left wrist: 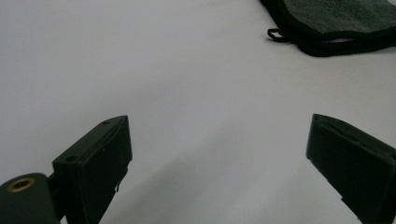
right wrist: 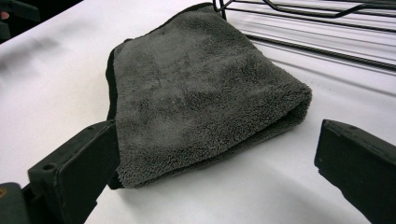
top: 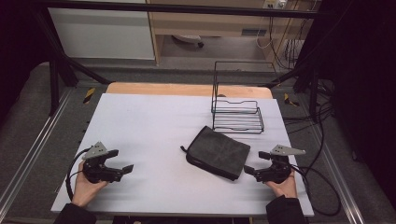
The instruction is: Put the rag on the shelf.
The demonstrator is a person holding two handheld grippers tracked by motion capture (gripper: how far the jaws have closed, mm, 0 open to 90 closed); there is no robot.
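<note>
we are sitting at the start of the work, with the folded towel lying untouched on the white table, a little right of the middle and just in front of the black wire rack. our right gripper is resting just beside the towel's right-hand corner, its jaws standing wide with nothing between them; our left gripper is lying well apart from the cloth on the left side, jaws equally wide and empty. we are judging that the next move calls for the right jaws to slide onto the near folded edge and pinch all the layers together. the towel is looking thick and plush, a dark grey pile with a rounded fold and a small loop at one corner. the rack is thin, rigid wire, open at the top.
</note>
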